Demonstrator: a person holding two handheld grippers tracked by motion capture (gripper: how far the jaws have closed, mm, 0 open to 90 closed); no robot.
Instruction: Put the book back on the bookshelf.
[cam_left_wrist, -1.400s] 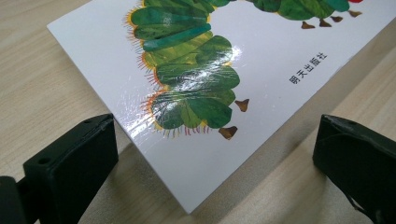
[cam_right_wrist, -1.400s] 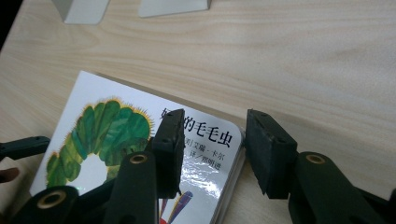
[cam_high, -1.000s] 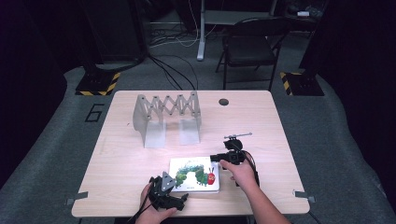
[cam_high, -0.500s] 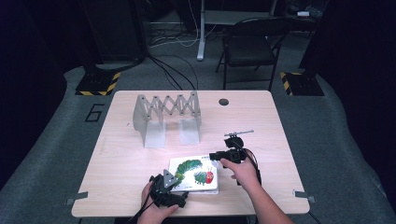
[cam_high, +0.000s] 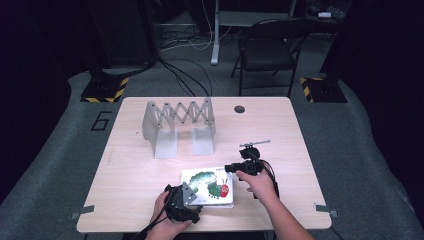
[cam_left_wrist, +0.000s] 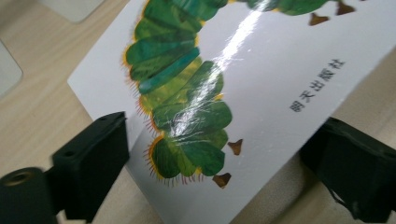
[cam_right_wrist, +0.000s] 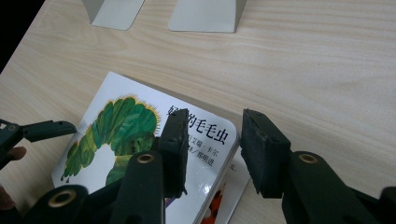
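**Supervisor:** How far had you got with it?

**Operator:** Not far, by my reading. The table (cam_high: 125, 200) carried the whole job, and the book (cam_high: 206, 183) lay flat on it, unlifted, with both sets of fingers at its corners. My left gripper (cam_left_wrist: 219, 140) straddled the near corner. Its jaws stood wide and had just been closing, with the caterpillar cover between them, but I couldn't see the pads pressing yet. My right gripper (cam_right_wrist: 212, 144) hung over the far corner beside the title, with a narrower gap and nothing pinched in it.

**Supervisor:** So what was left?

**Operator:** Nearly everything, I judged: closing on the book, raising it and carrying it off. If it was meant for the rack, that part hadn't begun.

**Supervisor:** Anything around it?

**Operator:** A chair (cam_high: 267, 50) stood well beyond my fingers, off the table. The folding rack (cam_high: 177, 120) sat ahead of both grippers, apart from the book, with its slots empty. A small dark plug (cam_high: 239, 109) lay farther out.

**Supervisor:** Anything in the way?

**Operator:** Nothing lay between the fingers and the rack. The glossy cover lying flush on the table was my worry for the grip.
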